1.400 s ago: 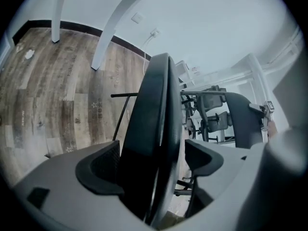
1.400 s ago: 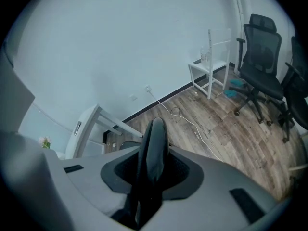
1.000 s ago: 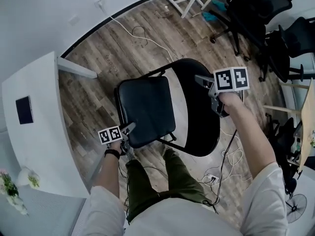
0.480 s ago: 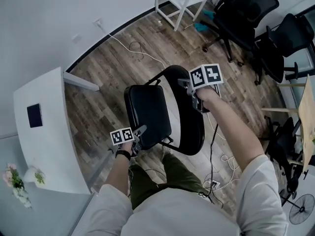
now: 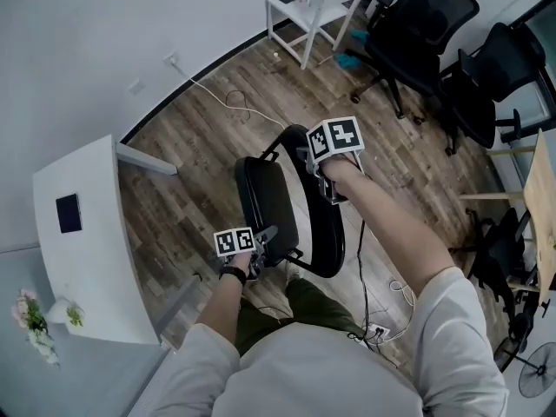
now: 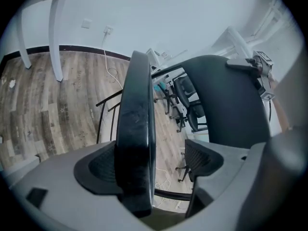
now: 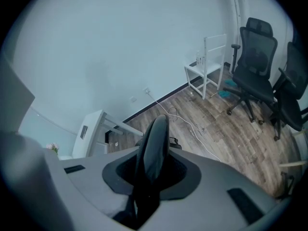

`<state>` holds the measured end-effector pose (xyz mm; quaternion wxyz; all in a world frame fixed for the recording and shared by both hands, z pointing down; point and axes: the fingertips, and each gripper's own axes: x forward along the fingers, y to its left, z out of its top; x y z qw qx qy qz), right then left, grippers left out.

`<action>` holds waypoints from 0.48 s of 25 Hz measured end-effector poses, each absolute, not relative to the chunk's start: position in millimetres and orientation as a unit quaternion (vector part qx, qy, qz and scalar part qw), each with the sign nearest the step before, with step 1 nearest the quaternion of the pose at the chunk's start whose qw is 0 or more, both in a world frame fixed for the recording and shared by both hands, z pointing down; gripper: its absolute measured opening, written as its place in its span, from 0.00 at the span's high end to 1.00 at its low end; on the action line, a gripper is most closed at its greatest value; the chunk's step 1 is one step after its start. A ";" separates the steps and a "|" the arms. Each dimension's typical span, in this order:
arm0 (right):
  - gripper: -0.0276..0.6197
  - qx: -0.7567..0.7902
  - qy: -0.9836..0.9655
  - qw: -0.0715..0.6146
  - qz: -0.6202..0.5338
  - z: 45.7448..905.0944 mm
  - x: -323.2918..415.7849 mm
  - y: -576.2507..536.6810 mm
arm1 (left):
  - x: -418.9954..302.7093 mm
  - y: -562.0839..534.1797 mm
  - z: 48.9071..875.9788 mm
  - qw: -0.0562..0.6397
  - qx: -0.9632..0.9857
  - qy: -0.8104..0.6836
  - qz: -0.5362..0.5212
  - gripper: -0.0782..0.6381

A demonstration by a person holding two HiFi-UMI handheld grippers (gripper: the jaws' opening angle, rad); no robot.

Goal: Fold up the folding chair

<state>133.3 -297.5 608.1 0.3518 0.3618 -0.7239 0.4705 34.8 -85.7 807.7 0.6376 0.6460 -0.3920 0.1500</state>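
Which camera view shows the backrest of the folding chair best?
The left gripper view: the backrest turns its broad black face toward that camera. The head view looks down on it, so it appears narrow. The right gripper view shows only its thin edge, clamped in the right claw.

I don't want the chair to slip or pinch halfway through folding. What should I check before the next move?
1. Right gripper closed on the top edge of the black rounded backrest: ok.
2. Left gripper clamped on the black padded seat: not ok; its edge leans on one pad, the other stands apart.
3. Seat flat against backrest: not ok; a gap shows between them.
4. White table apart from the chair: ok.
5. Chair feet planted on the wooden plank floor: cannot tell; feet hidden.
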 end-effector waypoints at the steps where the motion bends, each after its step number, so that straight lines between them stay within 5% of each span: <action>1: 0.82 0.363 -0.723 0.352 0.471 607.1 133.5 -297.3 | 41.1 -86.4 805.1 0.637 0.649 -0.387 0.152 0.30; 12: 0.80 0.370 -0.716 0.353 0.475 596.6 131.6 -296.7 | 103.3 -85.2 779.9 0.632 0.704 -0.253 0.202 0.30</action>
